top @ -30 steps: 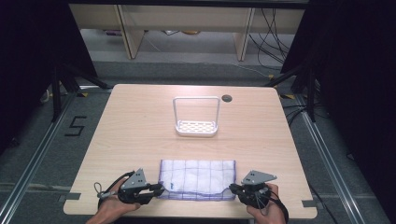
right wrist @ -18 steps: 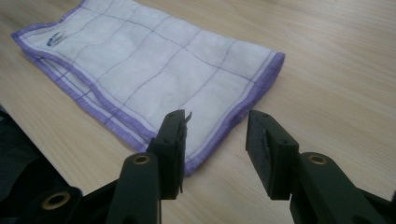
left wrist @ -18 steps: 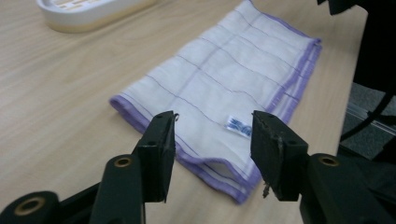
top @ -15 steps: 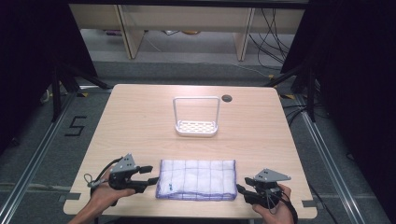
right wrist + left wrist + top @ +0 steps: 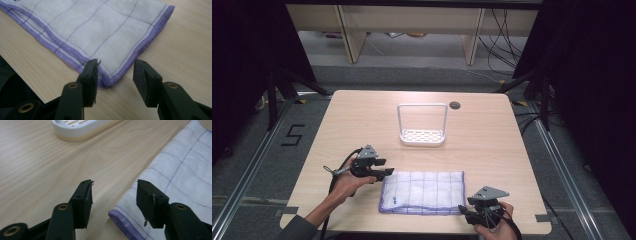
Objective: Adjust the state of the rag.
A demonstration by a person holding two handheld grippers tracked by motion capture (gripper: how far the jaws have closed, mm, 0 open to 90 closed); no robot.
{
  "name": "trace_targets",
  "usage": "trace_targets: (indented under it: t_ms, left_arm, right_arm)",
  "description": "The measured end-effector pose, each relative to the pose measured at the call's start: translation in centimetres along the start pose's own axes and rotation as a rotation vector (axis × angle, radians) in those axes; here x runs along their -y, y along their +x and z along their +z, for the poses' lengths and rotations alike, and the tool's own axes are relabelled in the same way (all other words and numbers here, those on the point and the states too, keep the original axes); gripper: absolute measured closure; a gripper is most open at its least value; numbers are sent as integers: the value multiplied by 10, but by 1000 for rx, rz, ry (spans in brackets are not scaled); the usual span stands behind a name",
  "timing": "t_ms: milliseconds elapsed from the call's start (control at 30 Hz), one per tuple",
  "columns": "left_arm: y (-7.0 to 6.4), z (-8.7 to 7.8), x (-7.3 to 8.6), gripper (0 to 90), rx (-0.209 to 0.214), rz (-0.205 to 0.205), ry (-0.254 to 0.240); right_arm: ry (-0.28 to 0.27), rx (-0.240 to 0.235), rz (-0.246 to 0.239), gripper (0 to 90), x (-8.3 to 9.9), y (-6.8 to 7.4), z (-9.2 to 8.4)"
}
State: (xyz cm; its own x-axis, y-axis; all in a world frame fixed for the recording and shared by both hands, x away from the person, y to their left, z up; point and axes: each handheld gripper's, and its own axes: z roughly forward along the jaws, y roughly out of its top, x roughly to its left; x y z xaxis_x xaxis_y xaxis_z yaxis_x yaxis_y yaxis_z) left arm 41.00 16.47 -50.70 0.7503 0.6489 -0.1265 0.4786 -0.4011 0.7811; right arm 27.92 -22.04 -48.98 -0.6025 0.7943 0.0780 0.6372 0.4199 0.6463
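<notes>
High view: pale wooden table (image 5: 337, 120) on grey floor, dark curtains either side, white rack (image 5: 422, 136) mid-table. Folded white cloth (image 5: 422, 192) lies flat near the front edge, long axis running left to right. Left gripper (image 5: 384, 174) sits off its left end, right gripper (image 5: 463, 212) at its near-right corner; both jaws just opened, nothing clamped.

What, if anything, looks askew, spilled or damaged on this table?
Nothing stands out. The folded white cloth with purple stitching lies flat and fairly square to the near edge of the pale wooden table. The white plastic rack with a tall hoop handle stands upright behind it. Nothing is spilled.
</notes>
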Motion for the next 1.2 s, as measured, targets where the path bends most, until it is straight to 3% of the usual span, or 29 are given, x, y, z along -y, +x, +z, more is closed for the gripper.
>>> trace_targets:
  t_ms: [100, 133, 233, 267, 300, 367, 467, 533, 567, 633, 767, 800, 900, 967, 1033, 1067, 1100, 1200]
  left_arm:
    - [1, 2, 3, 554, 9, 44, 45]
    - [-1, 4, 6, 587, 33, 38, 38]
    - [-2, 5, 8, 697, 46, 56, 54]
    - [-3, 4, 9, 730, 52, 63, 53]
    - [-4, 3, 9, 758, 51, 63, 52]
    - [-5, 0, 11, 804, 54, 75, 55]
    - [-7, -4, 15, 834, 64, 71, 55]
    - [-8, -6, 17, 839, 63, 74, 60]
    - [-11, -9, 19, 842, 66, 54, 63]
    - [-17, -17, 22, 848, 64, 61, 57]
    - [-32, -31, 37, 849, 80, 37, 67]
    - [-41, -38, 44, 849, 97, 15, 61]
    - [-50, -44, 48, 850, 111, 6, 55]
    - [-64, -51, 54, 849, 147, 28, 55]
    - [-69, -53, 55, 849, 159, 28, 53]
    - [-78, -54, 58, 849, 181, 38, 58]
    - [-78, -54, 58, 849, 181, 38, 58]
    - [-95, -48, 62, 850, 229, 48, 66]
  right_arm:
    - [25, -1, 10, 558, 1, 4, 3]
    - [19, 2, -7, 568, 2, 4, 5]
    - [25, -5, -15, 584, 2, 6, 7]
    - [38, -10, -33, 634, 2, 7, 10]
    - [56, -17, -13, 685, 3, 8, 11]
    - [44, -16, -54, 780, 3, 6, 11]
    - [35, -17, -84, 838, 2, 3, 12]
    - [49, -27, -67, 843, 1, 3, 12]
    - [56, -25, -55, 845, -1, 3, 12]
    - [60, -24, -79, 847, -7, -4, 15]
    - [46, -17, -84, 848, -22, -16, 24]
    - [27, -8, -113, 848, -34, -24, 29]
    - [48, -10, -116, 848, -48, -29, 35]
    - [59, -4, -149, 848, -67, -37, 50]
    - [44, 1, -147, 848, -73, -38, 55]
    - [61, -16, -164, 847, -86, -41, 62]
    - [55, -16, -186, 847, -92, -43, 67]
    - [68, -18, -199, 840, -106, -44, 80]
